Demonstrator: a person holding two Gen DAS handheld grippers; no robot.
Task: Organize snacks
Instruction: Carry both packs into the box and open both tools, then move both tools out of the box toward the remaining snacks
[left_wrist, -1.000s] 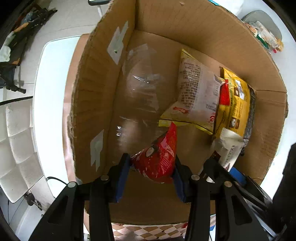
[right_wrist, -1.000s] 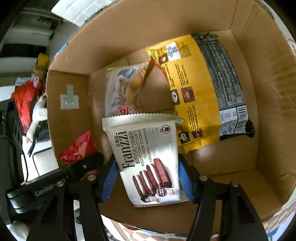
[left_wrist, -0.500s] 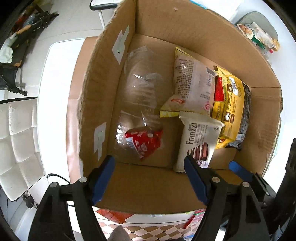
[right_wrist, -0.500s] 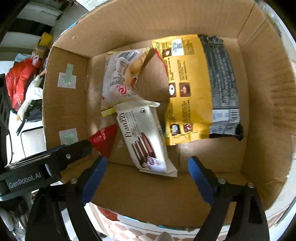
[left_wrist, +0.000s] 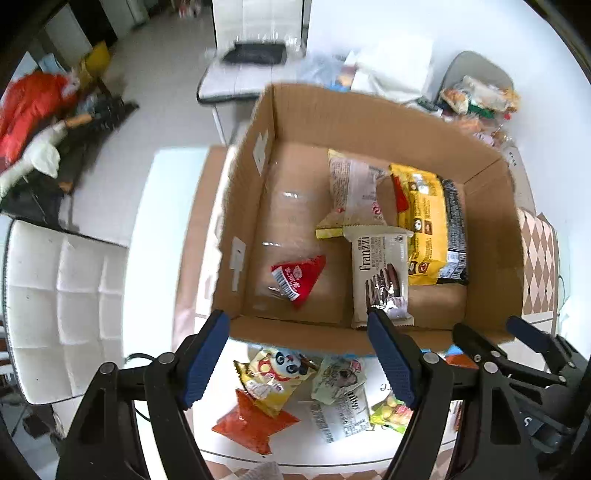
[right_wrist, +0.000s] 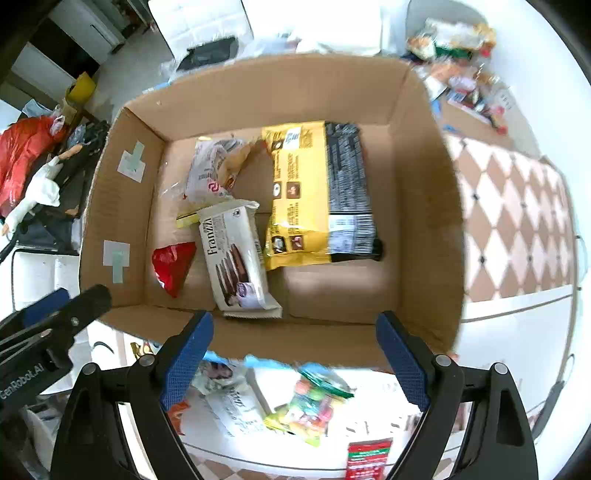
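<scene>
A white counter (left_wrist: 162, 206) is seen from above, and on it stands an open cardboard box (left_wrist: 369, 110). Four snacks lie on the box floor. The largest is a yellow and black bag (right_wrist: 317, 195) toward the far right. A pale wrapped pastry (right_wrist: 212, 171) lies at the far middle. The white Franzzi cookie pack (left_wrist: 380, 273) rests near the front wall, its upper end overlapping the pastry's lower edge. A small red triangular packet (left_wrist: 299, 275) lies just left of it, apart from the others. More loose snack packets (left_wrist: 273, 380) are scattered on the counter in front of the box (outside it). The left gripper (left_wrist: 299, 360) and the right gripper (right_wrist: 295, 360) hang above the front wall, fingers spread wide and nothing between them.
</scene>
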